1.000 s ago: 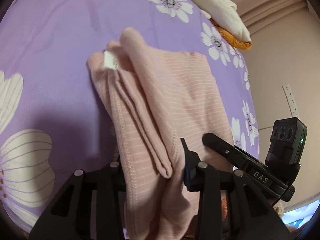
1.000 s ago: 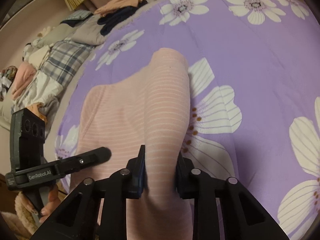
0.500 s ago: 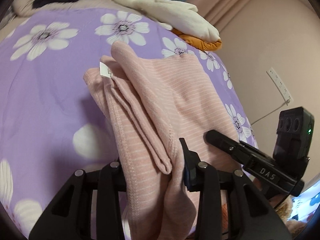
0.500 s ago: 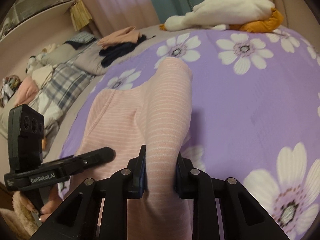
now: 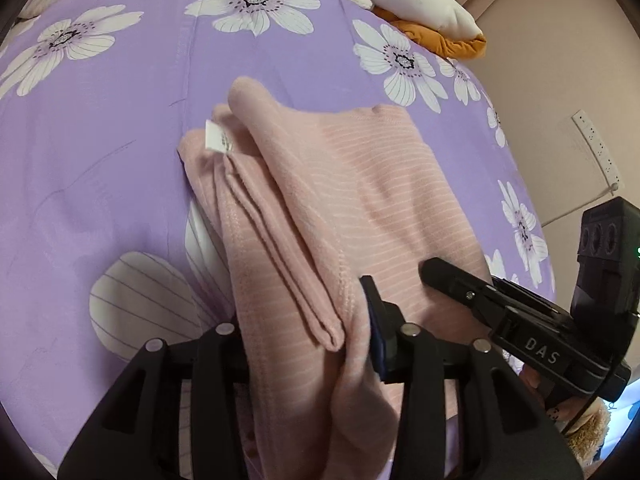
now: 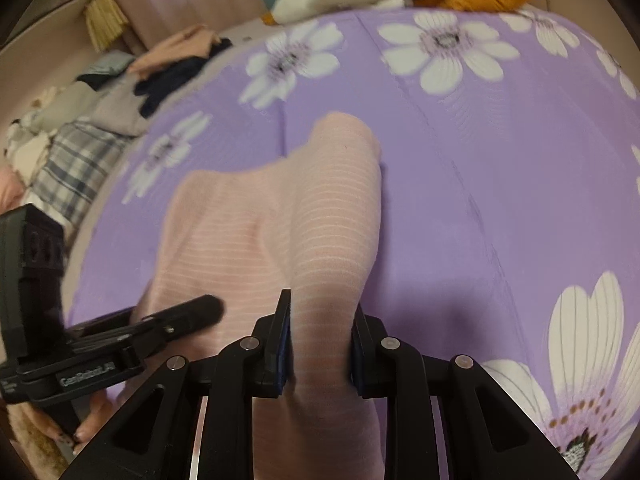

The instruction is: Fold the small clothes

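A small pink garment with thin white stripes (image 5: 360, 200) lies folded on a purple flowered bedspread (image 5: 100, 140), a white label (image 5: 214, 140) at its far left corner. My left gripper (image 5: 308, 344) is shut on its near left edge, layers bunched between the fingers. My right gripper (image 6: 320, 344) is shut on the near right edge of the same garment (image 6: 320, 240). Each gripper shows in the other's view: the right one (image 5: 520, 328) on the right, the left one (image 6: 120, 344) on the left.
A white and orange plush bundle (image 5: 420, 4) lies at the far end of the bed. A heap of clothes and a plaid cloth (image 6: 76, 152) lies beyond the bed's left side. A wall with a socket strip (image 5: 596, 148) is to the right.
Both grippers keep their hold on the garment. The views tilted up and then back down toward the bedspread, and the garment stays stretched ahead of them.
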`<state>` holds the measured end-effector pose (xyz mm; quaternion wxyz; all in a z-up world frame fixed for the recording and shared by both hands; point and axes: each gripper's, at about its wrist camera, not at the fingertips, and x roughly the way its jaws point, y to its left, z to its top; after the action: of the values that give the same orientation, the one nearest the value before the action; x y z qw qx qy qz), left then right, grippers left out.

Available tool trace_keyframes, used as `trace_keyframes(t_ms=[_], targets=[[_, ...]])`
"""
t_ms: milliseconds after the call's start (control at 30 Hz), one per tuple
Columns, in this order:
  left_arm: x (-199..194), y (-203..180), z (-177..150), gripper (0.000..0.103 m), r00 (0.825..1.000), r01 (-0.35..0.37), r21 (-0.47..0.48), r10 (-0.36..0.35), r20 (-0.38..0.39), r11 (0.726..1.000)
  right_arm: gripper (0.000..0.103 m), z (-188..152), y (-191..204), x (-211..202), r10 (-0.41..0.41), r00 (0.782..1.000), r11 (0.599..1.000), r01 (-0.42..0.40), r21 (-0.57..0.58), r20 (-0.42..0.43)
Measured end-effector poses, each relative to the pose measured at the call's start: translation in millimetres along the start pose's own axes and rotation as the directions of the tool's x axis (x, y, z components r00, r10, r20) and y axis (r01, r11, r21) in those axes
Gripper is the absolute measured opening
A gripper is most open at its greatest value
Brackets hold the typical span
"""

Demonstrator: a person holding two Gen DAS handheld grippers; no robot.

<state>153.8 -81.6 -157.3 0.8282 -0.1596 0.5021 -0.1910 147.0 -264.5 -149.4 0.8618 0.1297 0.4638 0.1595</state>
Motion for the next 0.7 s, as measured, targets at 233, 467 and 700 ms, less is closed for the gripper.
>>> trace_keyframes(t_ms=[233,467,700], targets=[[-4,-3,-3,0.069,0.998,-0.062,0.007,0.062,-0.004,0.998,0.042,-8,-15,-2,0.011,1.0,0.998,-0.01,0.066,-0.012],[-59,-10,-2,0.093,0.994,-0.048,-0.014,0.049,0.1,0.999,0.073,-6,-10,-42,-0.058,0.996,0.996,0.054,0.065,0.07],[-132,-22,-10,0.102,0.972,-0.028,-0.013,0.03,0.233,1.0,0.083,-9,8,-99,-0.101,0.975,0.995,0.095,0.041,0.196]])
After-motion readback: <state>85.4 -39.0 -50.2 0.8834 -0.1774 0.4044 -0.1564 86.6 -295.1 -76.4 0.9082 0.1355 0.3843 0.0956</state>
